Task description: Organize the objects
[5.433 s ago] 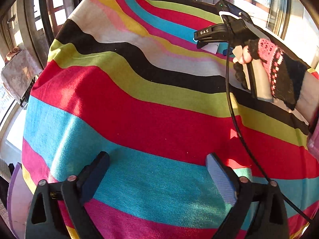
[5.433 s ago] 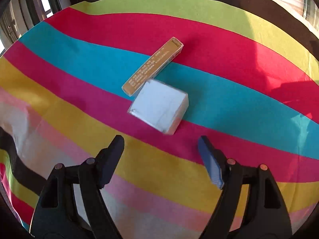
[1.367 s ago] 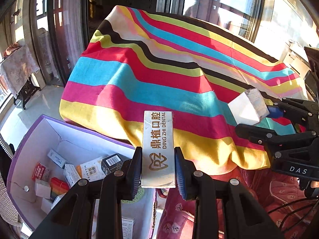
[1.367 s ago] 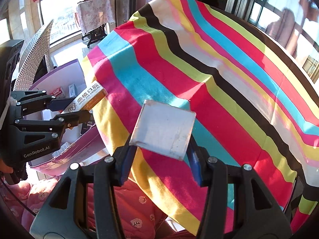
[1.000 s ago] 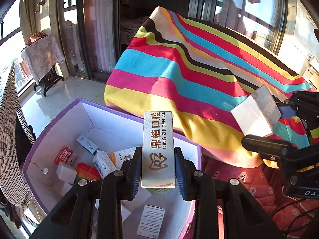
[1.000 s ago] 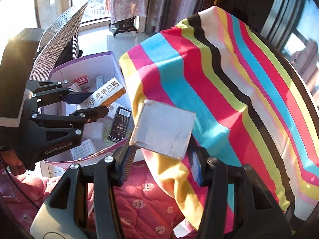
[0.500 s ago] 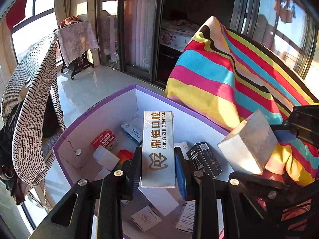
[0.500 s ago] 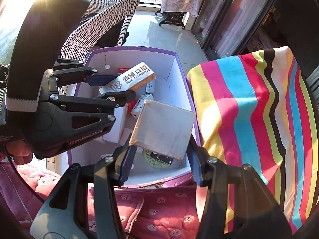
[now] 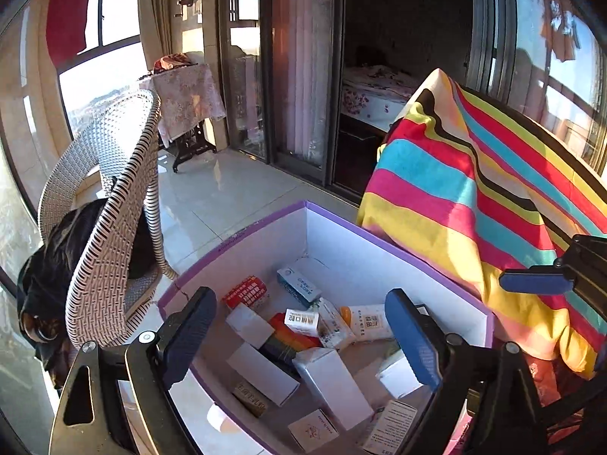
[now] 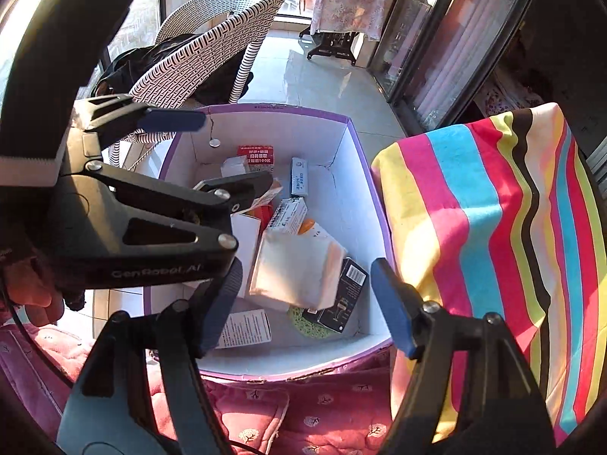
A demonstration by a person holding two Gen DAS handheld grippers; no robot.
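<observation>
Both grippers hang over a purple-rimmed white carton (image 9: 265, 223) (image 10: 280, 108) holding several small packets. My left gripper (image 9: 303, 328) has its jaws opening with nothing between them. A long white box with a gold side (image 9: 261, 373) lies on the pile below it. My right gripper (image 10: 307, 303) also has its jaws opening. The white square box (image 10: 299, 269) shows blurred between and beyond its fingers, clear of both pads, on the pile. The left gripper (image 10: 206, 151) appears in the right wrist view at the carton's left side. One right fingertip (image 9: 535, 282) shows in the left wrist view.
A table under a striped cloth (image 9: 474, 208) (image 10: 493, 208) stands right of the carton. A wicker chair (image 9: 110, 197) (image 10: 212, 49) with dark clothing stands at its left. A pink quilted cushion (image 10: 303, 409) lies at the near side. Glass doors (image 9: 303, 76) close off the far side.
Both grippers swung from the striped table over the carton and opened. The long gold-sided box left the left jaws, and the white square box left the right jaws, dropping into the carton.
</observation>
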